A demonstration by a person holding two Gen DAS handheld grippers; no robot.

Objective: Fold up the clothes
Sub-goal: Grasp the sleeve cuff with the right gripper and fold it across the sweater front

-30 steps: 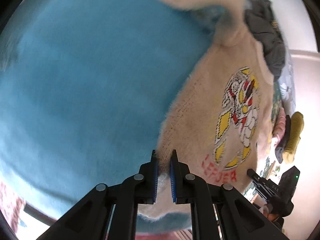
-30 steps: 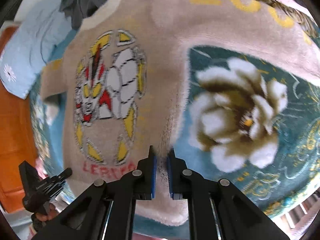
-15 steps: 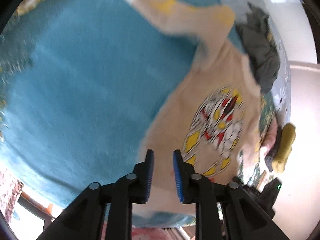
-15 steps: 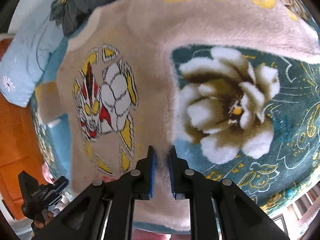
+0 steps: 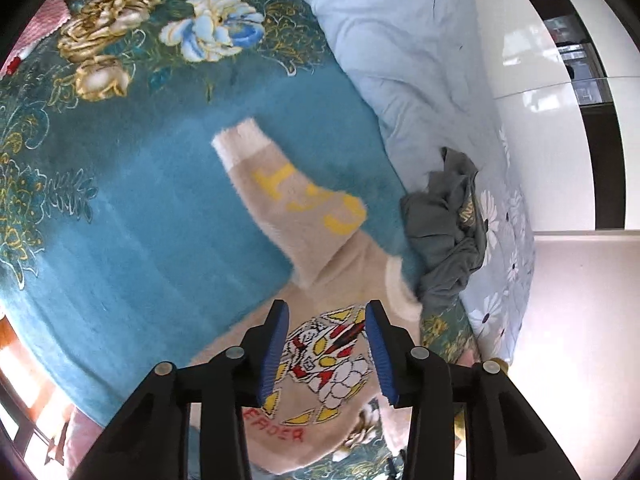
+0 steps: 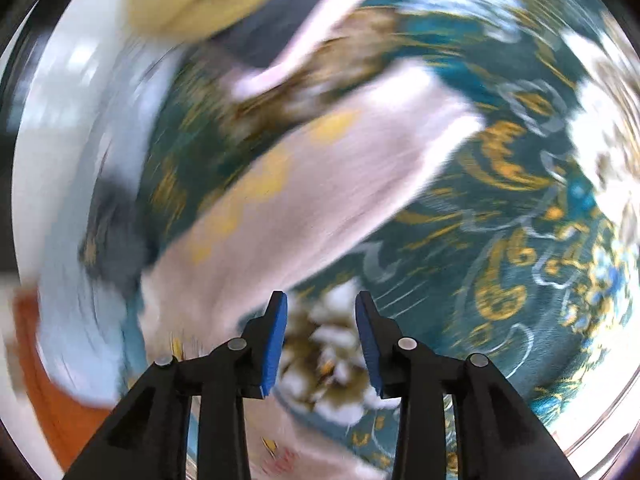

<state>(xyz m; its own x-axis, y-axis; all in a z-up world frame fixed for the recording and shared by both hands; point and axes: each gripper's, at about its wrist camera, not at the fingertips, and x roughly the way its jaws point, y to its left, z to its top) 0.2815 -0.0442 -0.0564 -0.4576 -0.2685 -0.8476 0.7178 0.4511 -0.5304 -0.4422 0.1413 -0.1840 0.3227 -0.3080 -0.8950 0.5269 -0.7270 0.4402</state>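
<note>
Fuzzy beige cartoon-print sweater (image 5: 320, 280) lies flat on the teal floral blanket (image 5: 120, 220), 1 sleeve angled outward. Left tongs (image 5: 325, 344) and right tongs (image 6: 321, 336) are opening, empty. Spreading looks done; next, I'd say, sleeves fold inward.

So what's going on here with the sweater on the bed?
A person with a gripper in each hand is folding clothes on a teal flowered blanket. A beige sweater with a cartoon print lies flat on it, one sleeve folded in at an angle. The left gripper is above the print, jaws opening, nothing between them. The right gripper is also opening and empty, near the other sleeve; that view is blurred. A crumpled grey garment waits beside the sweater.
</note>
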